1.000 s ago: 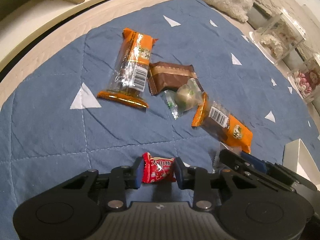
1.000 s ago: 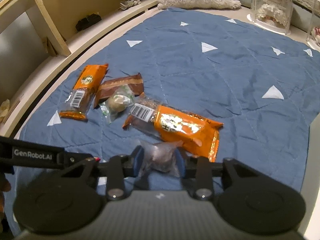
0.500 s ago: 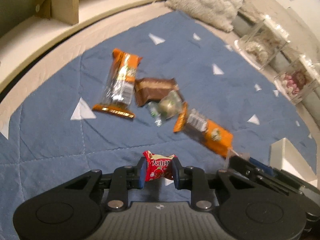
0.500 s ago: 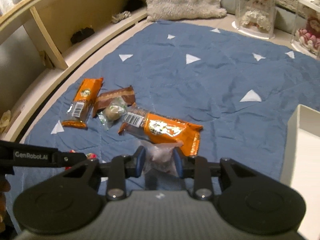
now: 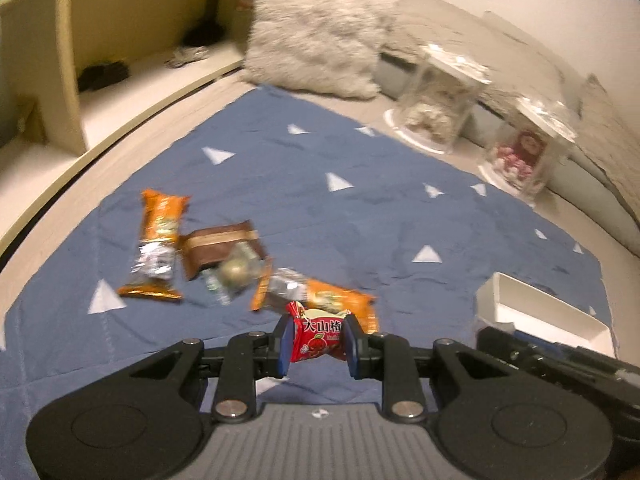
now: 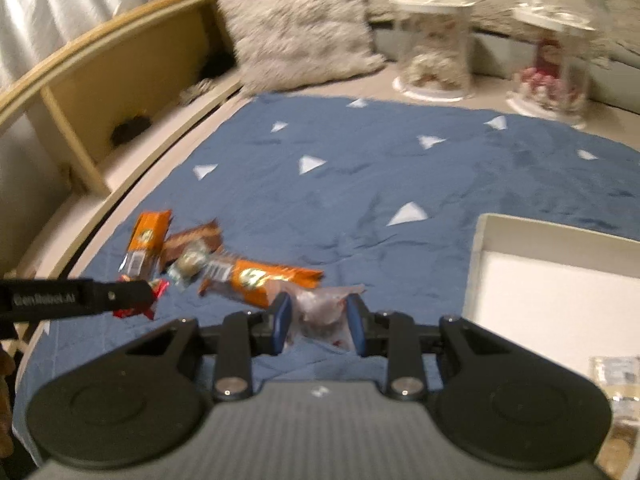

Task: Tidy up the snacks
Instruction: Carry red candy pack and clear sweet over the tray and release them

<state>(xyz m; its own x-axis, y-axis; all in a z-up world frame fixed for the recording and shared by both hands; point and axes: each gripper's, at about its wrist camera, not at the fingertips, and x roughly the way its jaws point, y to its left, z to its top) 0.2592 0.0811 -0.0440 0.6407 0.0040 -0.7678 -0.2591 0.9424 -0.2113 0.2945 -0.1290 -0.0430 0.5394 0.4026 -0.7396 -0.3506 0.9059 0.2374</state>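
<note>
small red candy wrapper with a cartoon fruit (image 5: 316, 340): white Chinese characters 大山楂 | black side bar of the left gripper (image 6: 76, 298): white brand "GenRobot.AI", blurred | barcodes on the orange foil snack packets (image 6: 138, 263): digits too blurred to read

A fluffy pillow (image 5: 320, 28) is seen beyond a blue blanket (image 5: 360, 216). Two clear display cases (image 6: 432, 48) are placed beside it, and a wooden shelf (image 5: 72, 60) is set at the left.
</note>
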